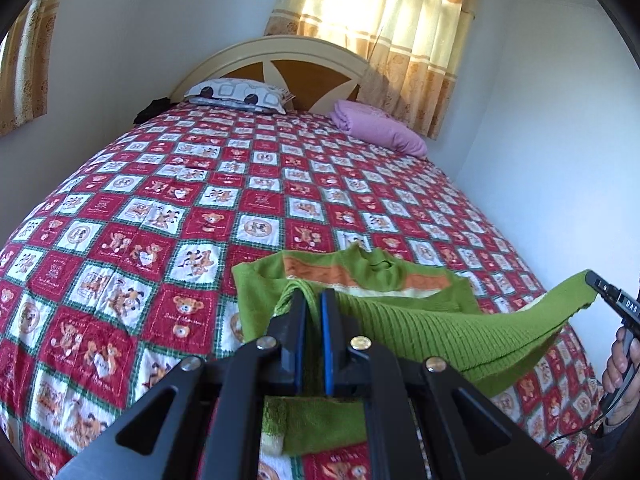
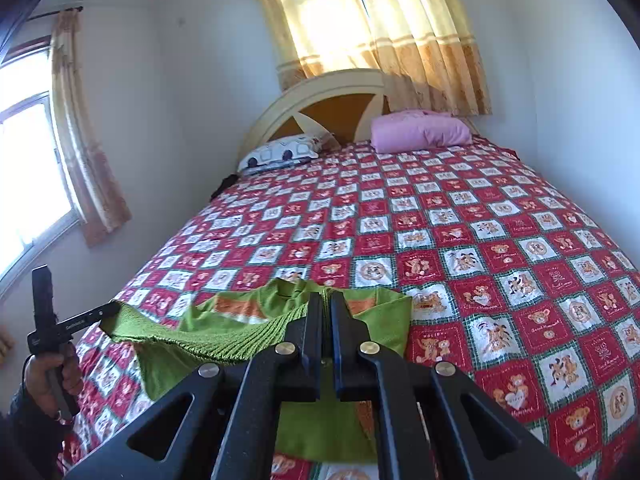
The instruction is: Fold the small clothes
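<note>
A small green knit sweater (image 1: 404,320) with an orange and cream band across its chest lies partly on the bed. Its ribbed hem is lifted off the bed and stretched between the two grippers. My left gripper (image 1: 313,295) is shut on one hem corner. My right gripper (image 2: 325,298) is shut on the other hem corner of the sweater (image 2: 240,332). The neck end rests flat on the quilt. Each wrist view also shows the other gripper at its edge: the right gripper (image 1: 592,280) and the left gripper (image 2: 114,310), each in a hand.
The bed carries a red, white and green teddy-bear quilt (image 1: 240,200). At the headboard (image 1: 280,56) lie a patterned pillow (image 1: 240,96) and a folded pink blanket (image 1: 380,128). White walls flank the bed, with curtained windows (image 2: 360,20) behind and to the left.
</note>
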### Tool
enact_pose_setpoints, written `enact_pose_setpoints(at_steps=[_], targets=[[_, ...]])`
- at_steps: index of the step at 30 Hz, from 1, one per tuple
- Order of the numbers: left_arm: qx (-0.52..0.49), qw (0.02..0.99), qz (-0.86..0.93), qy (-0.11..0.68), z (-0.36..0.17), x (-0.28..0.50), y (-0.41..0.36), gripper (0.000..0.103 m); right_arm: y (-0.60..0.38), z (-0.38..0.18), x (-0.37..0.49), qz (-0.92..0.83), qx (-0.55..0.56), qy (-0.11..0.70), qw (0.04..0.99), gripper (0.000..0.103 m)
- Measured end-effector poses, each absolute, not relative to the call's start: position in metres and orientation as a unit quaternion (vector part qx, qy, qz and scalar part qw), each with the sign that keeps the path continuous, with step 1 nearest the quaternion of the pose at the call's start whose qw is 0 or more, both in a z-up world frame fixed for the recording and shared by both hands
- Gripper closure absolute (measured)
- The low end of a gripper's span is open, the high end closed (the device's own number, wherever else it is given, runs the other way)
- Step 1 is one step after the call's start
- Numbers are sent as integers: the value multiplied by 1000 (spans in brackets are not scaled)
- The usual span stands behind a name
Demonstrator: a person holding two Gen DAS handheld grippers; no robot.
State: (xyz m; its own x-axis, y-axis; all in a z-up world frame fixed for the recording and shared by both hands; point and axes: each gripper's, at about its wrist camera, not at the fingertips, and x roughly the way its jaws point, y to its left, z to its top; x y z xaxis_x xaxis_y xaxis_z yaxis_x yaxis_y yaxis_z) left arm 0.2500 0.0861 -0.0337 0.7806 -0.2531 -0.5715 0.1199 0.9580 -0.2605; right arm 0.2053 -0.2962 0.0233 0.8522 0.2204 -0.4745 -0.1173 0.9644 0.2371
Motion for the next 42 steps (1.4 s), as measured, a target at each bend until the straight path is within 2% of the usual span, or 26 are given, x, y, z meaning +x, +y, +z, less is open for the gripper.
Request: enact_pose_setpoints(at_steps=[9,16,17,19,20,21,22,23,25,31,34,37,42], targets=[[-104,925,-92,353,-56,309,85,95,-297,-7,280,61,93,303,947,101],[-100,909,-51,401,-107,365,87,97,-287,-72,363,60,82,384,918,100],[-98,908,-40,404,-114,370,88,97,-287,-81,371,46,71,392,916,97],[-91,905,-16,415,-128,376,89,97,-288,-96,382,14,55,396,917,77],[-91,906,-4,413,-131,374,91,96,-290,-98,382,20,60,395,917,58],[-96,908,0,409,-132,371,94,93,-294,-101,379,32,73,391,917,50],[-98,909,0,404,-131,367,97,81,-298,-104,374,44,87,385,918,49],[-92,913,6,397,-130,360,100,60,-299,-106,371,45,86,384,918,49],[-67,927,18,369,-123,346,104,40,-300,-109,365,43,68,386,919,49],[-4,931,-42,363,-116,342,83,37,-306,-113,371,48,44,397,916,49],[26,931,-65,359,-116,348,64,32,-307,-114,377,50,39,404,912,49],[52,925,-91,366,-122,354,44,19,-303,-118,382,53,22,413,909,49],[136,910,-99,378,-139,362,13,19,-294,-128,393,60,2,432,900,49]])
